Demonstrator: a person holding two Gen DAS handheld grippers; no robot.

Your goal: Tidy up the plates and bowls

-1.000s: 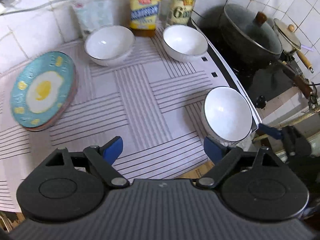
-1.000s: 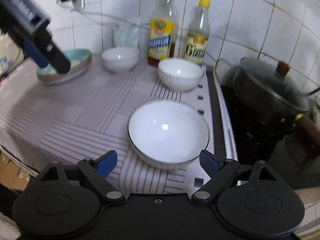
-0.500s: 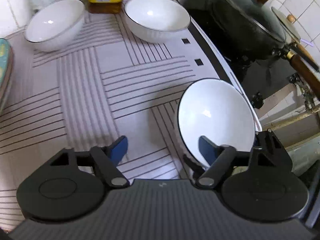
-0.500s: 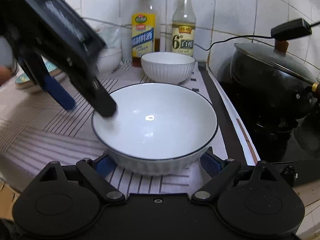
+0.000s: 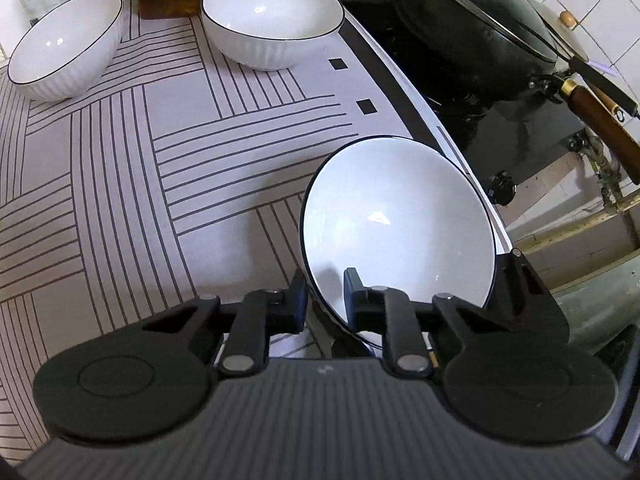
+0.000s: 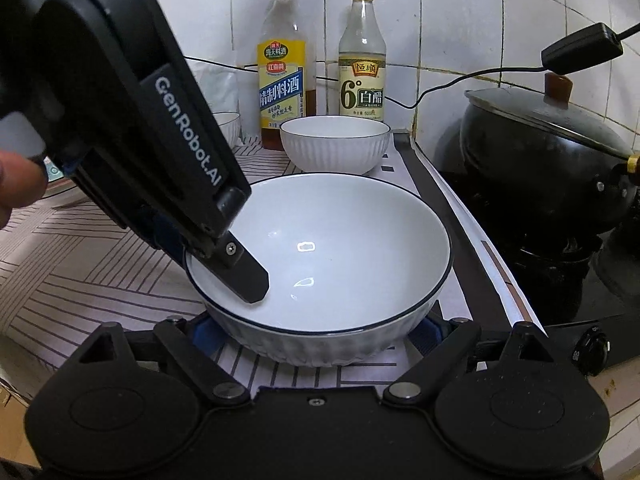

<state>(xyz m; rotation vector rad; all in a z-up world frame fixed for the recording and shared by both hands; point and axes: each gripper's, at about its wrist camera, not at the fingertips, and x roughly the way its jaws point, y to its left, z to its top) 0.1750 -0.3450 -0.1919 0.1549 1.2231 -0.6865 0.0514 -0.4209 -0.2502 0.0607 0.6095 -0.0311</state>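
The striped mat (image 5: 168, 168) covers the counter, with the black wok (image 5: 460, 28) on the stove at its right side. Take the near bowl (image 5: 396, 224) as your landmark: it stands at the mat's right edge, just beside the stove, and the two other white bowls wait behind it. The middle bowl (image 5: 272, 24) is straight behind, in front of the vinegar bottle (image 6: 362, 60), and the far bowl (image 5: 64, 44) is behind and to the left.

Your left gripper (image 5: 326, 300) has just been closing, and its jaws now pinch the near bowl's left wall: one finger is inside, the other is outside. Your right gripper (image 6: 316, 332) stands wide, with a blue pad at each side of the bowl's base. I cannot tell if these pads touch it, so I count it as not gripping.

I judge that the step in hand is to lift this bowl and nest it into the middle bowl. A rim pinch on glazed ceramic can slip, so lift slowly and keep the bowl level. Keep the right gripper low under the base as a guard until the bowl hangs steady. Carry it away from the wok, bring it centred over the middle bowl, lower it gently and open only when it sits.
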